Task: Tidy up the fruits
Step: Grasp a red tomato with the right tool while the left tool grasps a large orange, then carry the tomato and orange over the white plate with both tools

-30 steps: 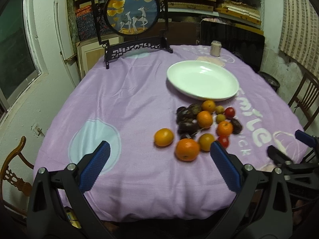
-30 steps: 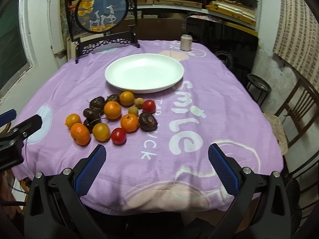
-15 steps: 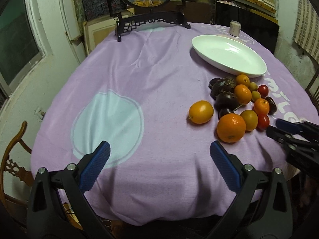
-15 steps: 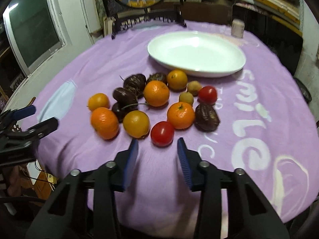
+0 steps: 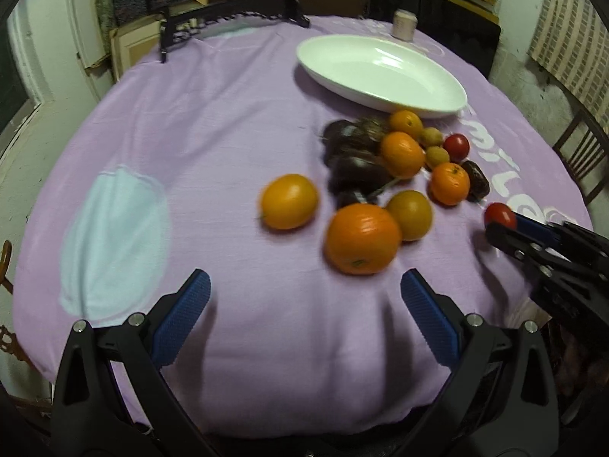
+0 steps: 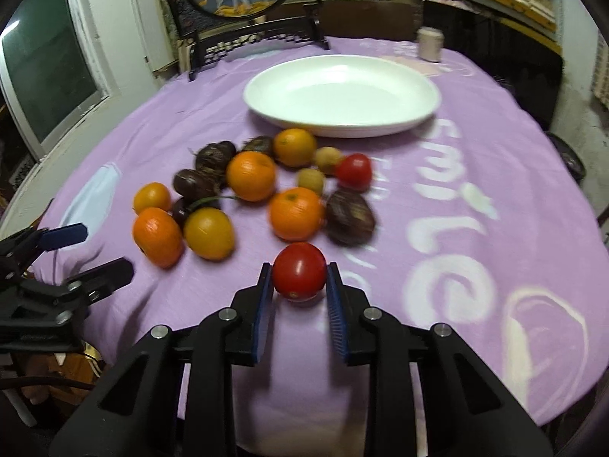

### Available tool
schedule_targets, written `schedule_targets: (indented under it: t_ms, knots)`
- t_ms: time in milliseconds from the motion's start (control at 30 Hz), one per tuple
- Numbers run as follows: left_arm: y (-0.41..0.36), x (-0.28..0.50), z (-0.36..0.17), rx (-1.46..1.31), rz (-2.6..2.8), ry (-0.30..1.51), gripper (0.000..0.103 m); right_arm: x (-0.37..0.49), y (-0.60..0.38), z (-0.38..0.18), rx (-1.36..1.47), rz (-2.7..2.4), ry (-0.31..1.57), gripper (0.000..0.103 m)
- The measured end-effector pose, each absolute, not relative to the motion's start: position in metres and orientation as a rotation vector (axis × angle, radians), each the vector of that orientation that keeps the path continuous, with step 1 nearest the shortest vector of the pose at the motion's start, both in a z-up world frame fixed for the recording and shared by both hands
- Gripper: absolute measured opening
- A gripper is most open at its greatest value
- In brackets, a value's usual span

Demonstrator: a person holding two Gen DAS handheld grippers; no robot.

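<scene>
Right gripper [image 6: 299, 277] low over the near edge of the table, blue pads closed in on a red tomato [image 6: 299, 271], one pad on each side, both touching it. Whether the tomato sits on the cloth or is just lifted, can't tell. Left gripper [image 5: 304, 293] hangs wide open over the near left part of the table, nothing between its fingers, pointing at the fruit pile; its nearest fruit is a big orange [image 5: 361, 238] just ahead of the right fingertip.

Tomato is round, glossy, deep red, with a small highlight on top. It sits at the near side of the fruit cluster, just in front of an orange [image 6: 297, 214] and a dark brown fruit [image 6: 350, 217]. Rest of the pile: more oranges, yellowish citrus [image 6: 208, 233], dark purple-brown fruits [image 6: 194, 183], two small tan ones [image 6: 310, 179], a second tomato [image 6: 354, 171]. All are loose on the purple tablecloth [image 6: 475, 160], between the grippers and the white plate [image 6: 426, 87]. Plate holds no fruit yet.

Writing on the cloth in white: "smile" readable to the right of the fruit, smaller letters below it too blurred to read. Small beige can [image 6: 430, 43] behind the plate, label not legible.
</scene>
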State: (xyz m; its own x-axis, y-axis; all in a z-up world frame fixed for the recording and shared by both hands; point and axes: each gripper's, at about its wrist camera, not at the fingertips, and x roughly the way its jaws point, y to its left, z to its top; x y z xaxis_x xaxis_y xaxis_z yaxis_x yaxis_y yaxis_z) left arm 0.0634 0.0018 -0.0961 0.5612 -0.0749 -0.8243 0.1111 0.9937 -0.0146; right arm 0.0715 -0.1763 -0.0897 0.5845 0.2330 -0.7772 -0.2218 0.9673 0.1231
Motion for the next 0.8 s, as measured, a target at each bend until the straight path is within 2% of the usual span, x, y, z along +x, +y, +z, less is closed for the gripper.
schedule_targets:
  t_ms: [167, 267, 300, 333, 567, 800]
  knots:
    - [-0.018, 0.083, -0.108, 0.043, -0.128, 0.993, 0.092, 0.067, -0.199, -0.093, 0.058, 0.257, 0.921, 0.029]
    - [-0.022, 0.093, -0.114, 0.04, -0.127, 1.008, 0.078, 0.066, -0.206, -0.095, 0.081, 0.263, 0.923, 0.029]
    - [-0.022, 0.094, -0.112, 0.037, -0.125, 0.992, 0.055, 0.066, -0.207, -0.095, 0.082, 0.263, 0.922, 0.029]
    - [-0.023, 0.095, -0.11, 0.023, -0.156, 0.992, 0.046, 0.065, -0.208, -0.095, 0.083, 0.265, 0.922, 0.029]
    - [-0.019, 0.09, -0.099, 0.011, -0.2, 0.985, 0.045, 0.069, -0.205, -0.094, 0.103, 0.285, 0.921, 0.029]
    - [-0.011, 0.097, -0.054, 0.0, -0.253, 0.928, 0.045, 0.088, -0.203, -0.068, 0.097, 0.327, 0.872, 0.029]
